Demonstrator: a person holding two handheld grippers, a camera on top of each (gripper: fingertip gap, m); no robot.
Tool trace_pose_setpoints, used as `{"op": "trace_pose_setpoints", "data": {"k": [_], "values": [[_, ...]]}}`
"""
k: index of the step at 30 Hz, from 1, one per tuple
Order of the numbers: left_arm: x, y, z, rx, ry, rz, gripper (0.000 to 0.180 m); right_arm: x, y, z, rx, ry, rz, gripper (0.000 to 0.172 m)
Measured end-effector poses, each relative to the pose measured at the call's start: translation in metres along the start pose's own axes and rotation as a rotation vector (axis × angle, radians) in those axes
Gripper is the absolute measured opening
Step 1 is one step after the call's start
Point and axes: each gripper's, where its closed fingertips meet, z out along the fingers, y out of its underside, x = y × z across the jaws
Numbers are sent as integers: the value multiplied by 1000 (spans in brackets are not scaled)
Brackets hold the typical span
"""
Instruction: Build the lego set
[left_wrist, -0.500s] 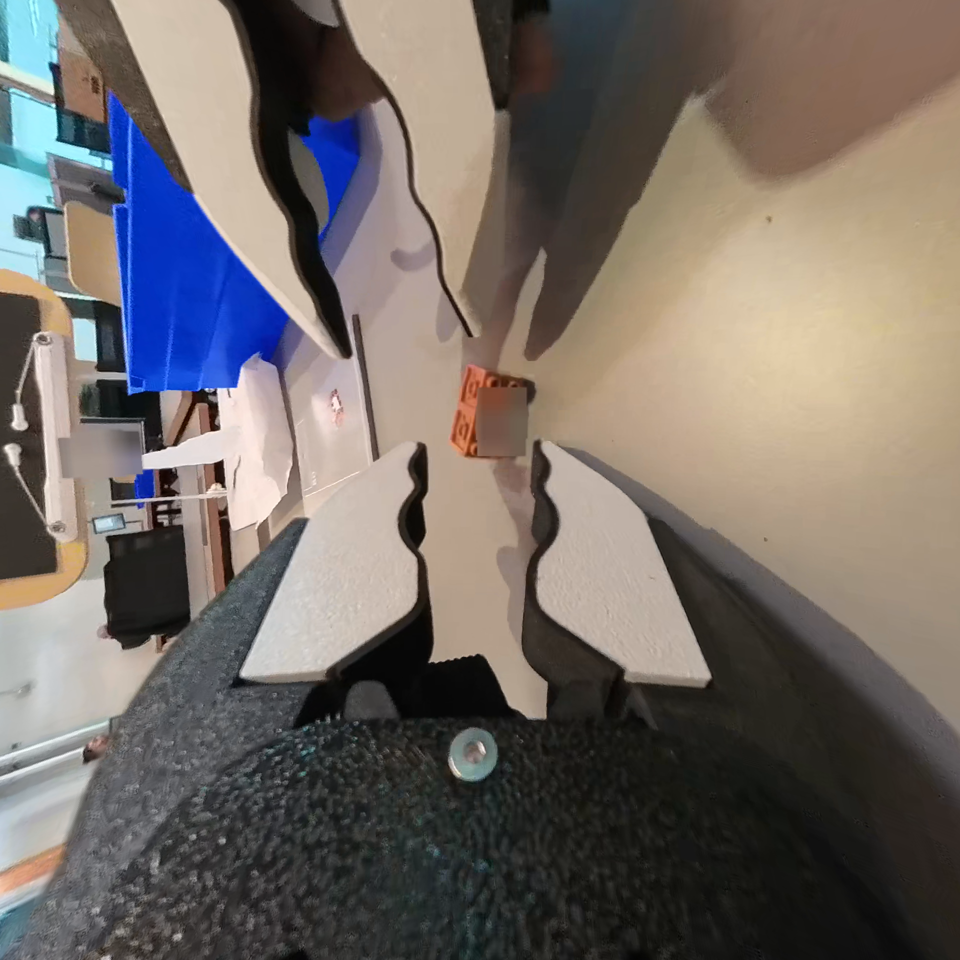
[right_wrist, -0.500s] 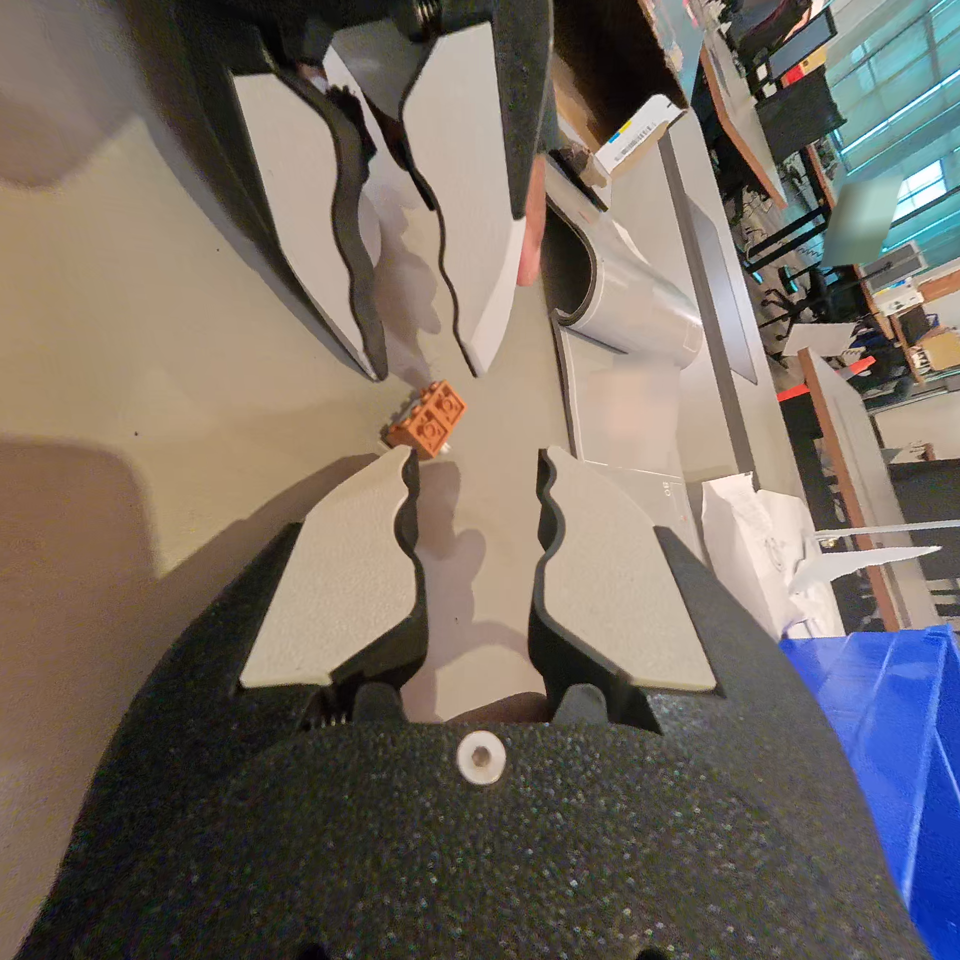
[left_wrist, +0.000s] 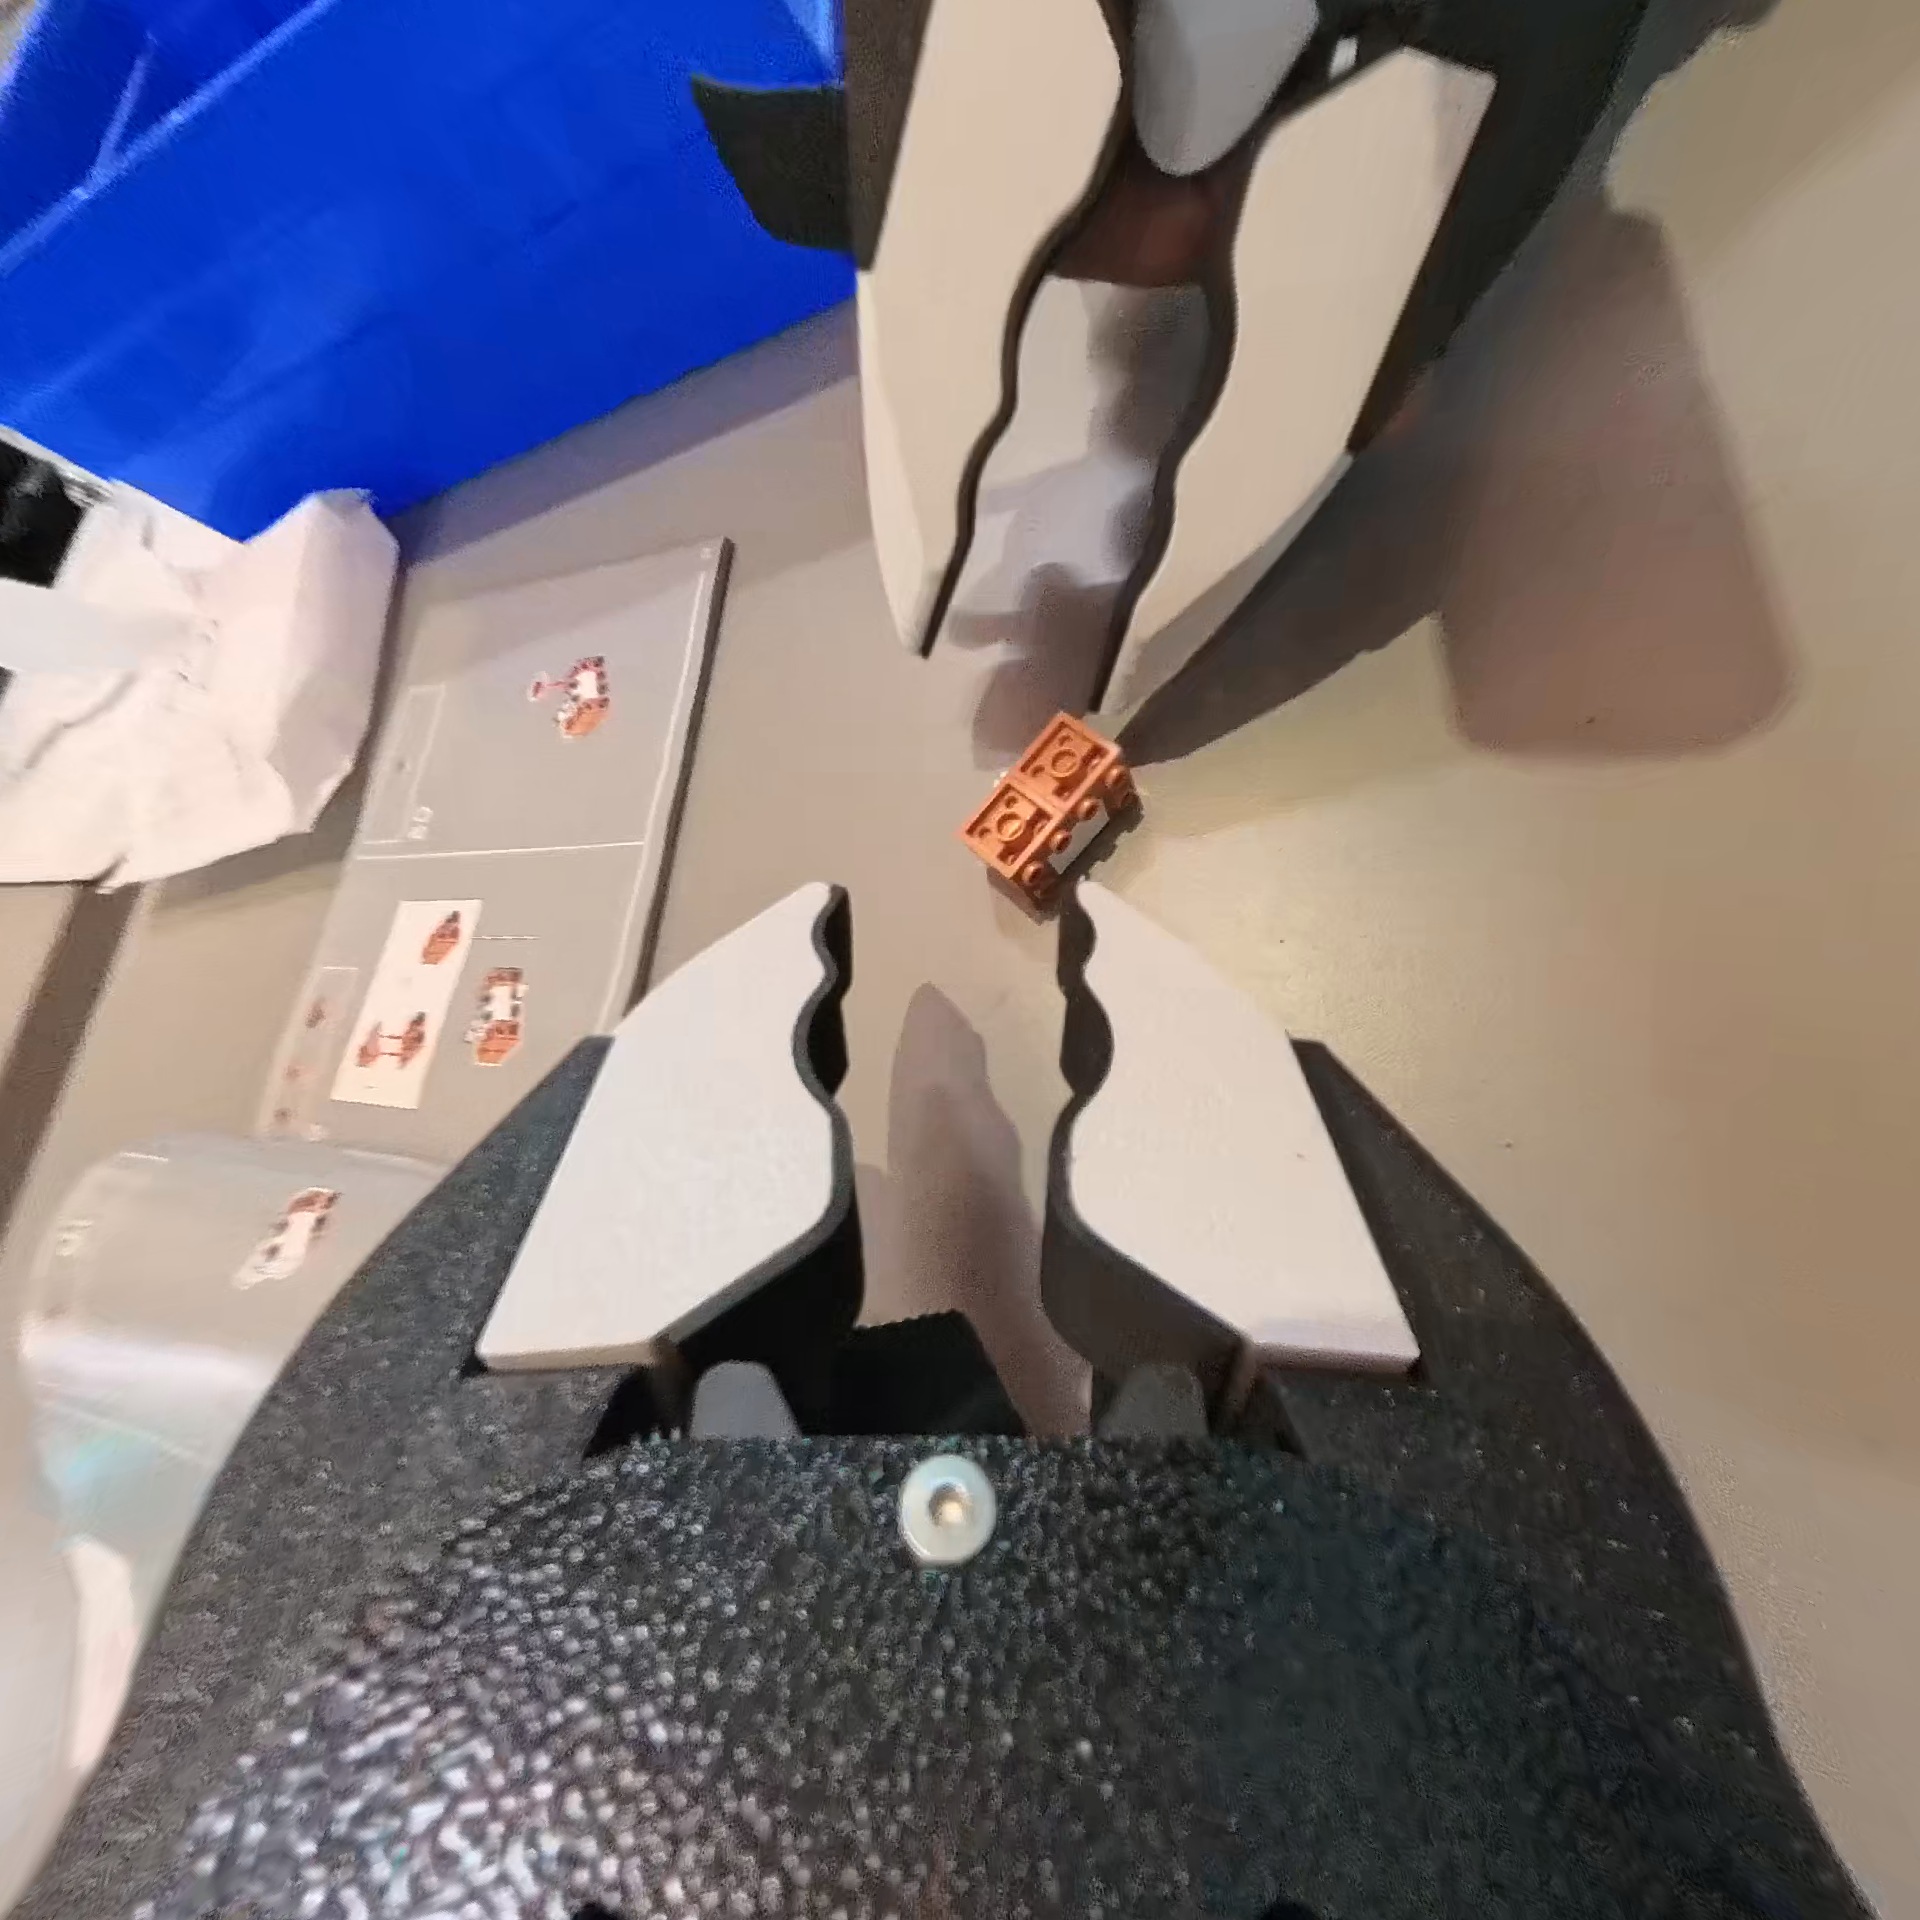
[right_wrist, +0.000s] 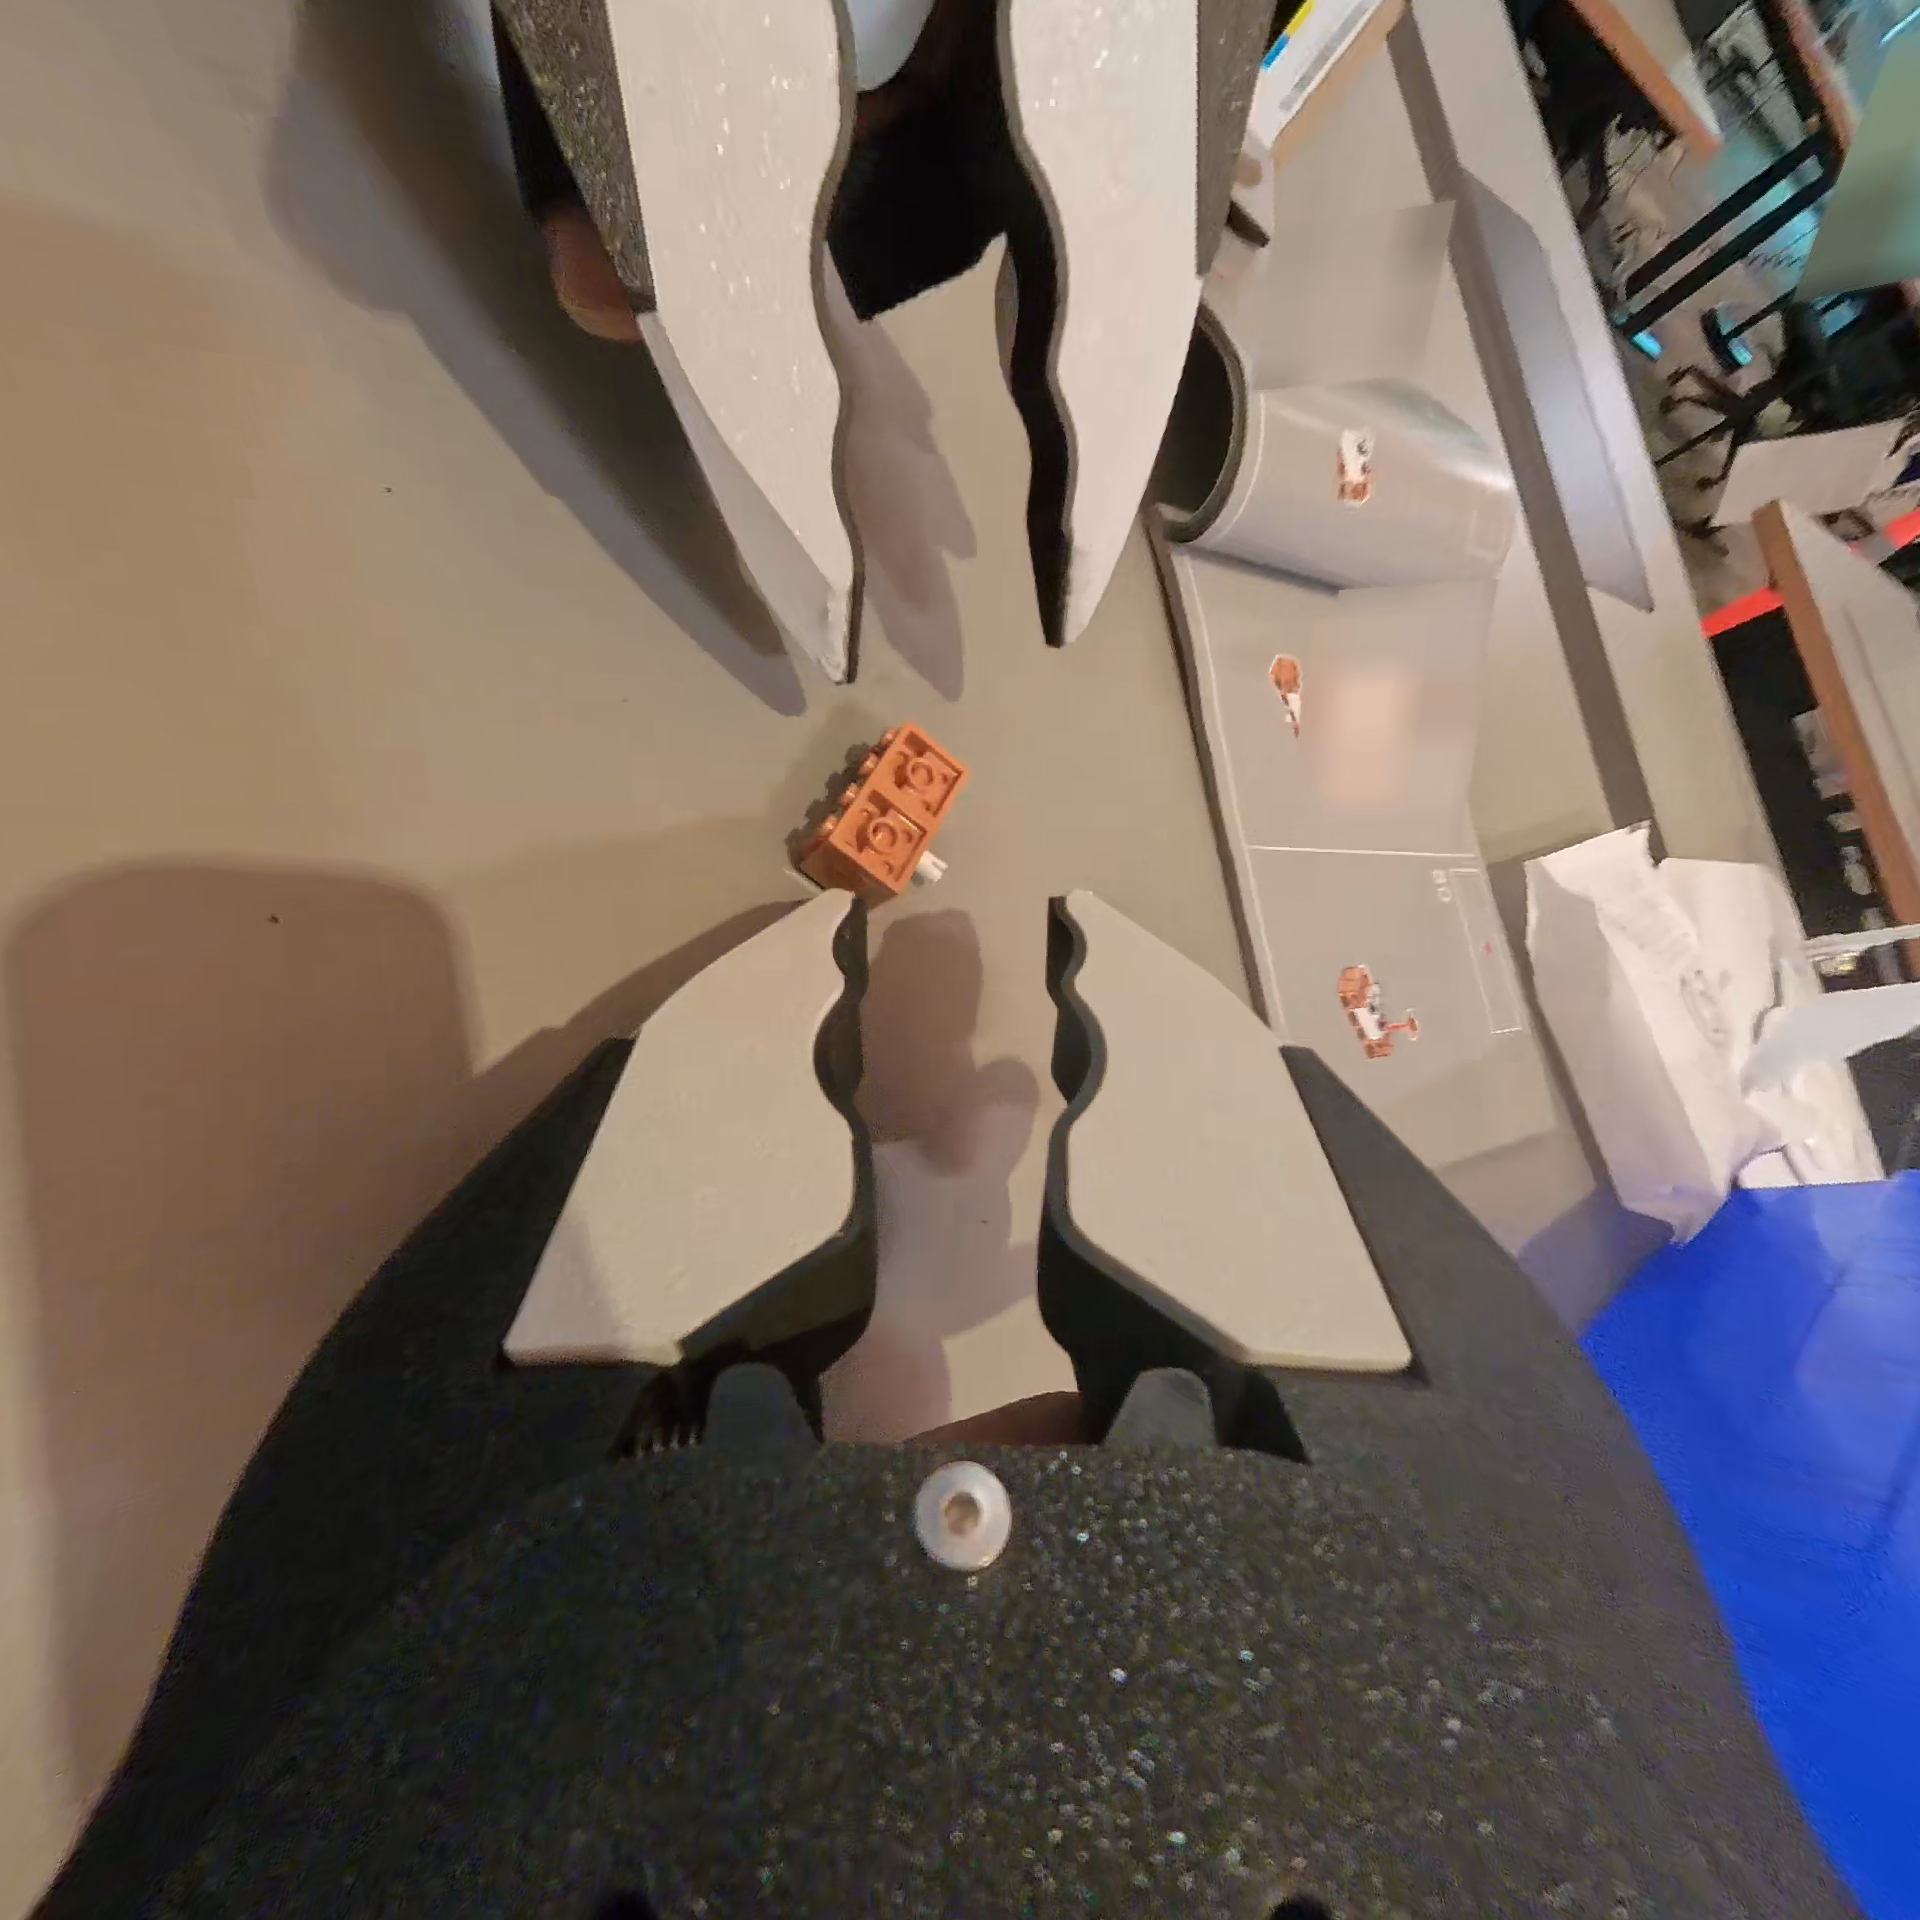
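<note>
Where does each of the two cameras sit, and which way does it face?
Left wrist view: on the left gripper, facing down its open fingers to the table; right gripper opposite.
Right wrist view: on the right gripper, open, facing the left gripper; part of a hand shows behind it.
Shared: orange brick block lying free between them, instruction sheet, blue bin.

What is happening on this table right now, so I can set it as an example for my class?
Two hand-held grippers face each other over a grey table. Between them lies a small orange brick assembly with a white piece showing. Neither holds it: the left gripper and the right gripper both have their fingers apart, tips close beside the bricks. A grey instruction sheet, crumpled white paper and a blue bin lie off to one side.
</note>
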Motion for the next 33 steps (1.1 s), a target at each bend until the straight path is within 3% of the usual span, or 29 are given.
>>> {"op": "trace_pose_setpoints", "data": {"k": [14,19,26,33], "values": [[6,4,6,19,106,-165,35,-24,-1,3,-22,-226,245,26],[8,3,4,31,144,-191,35,-47,-24,-1,70,-322,162,27],[-5,-2,-2,75,91,-206,34,-9,-20,-6,133,-151,231,26],[-40,-9,-4,22,-105,-139,33,27,15,-10,-8,64,276,24]]}}
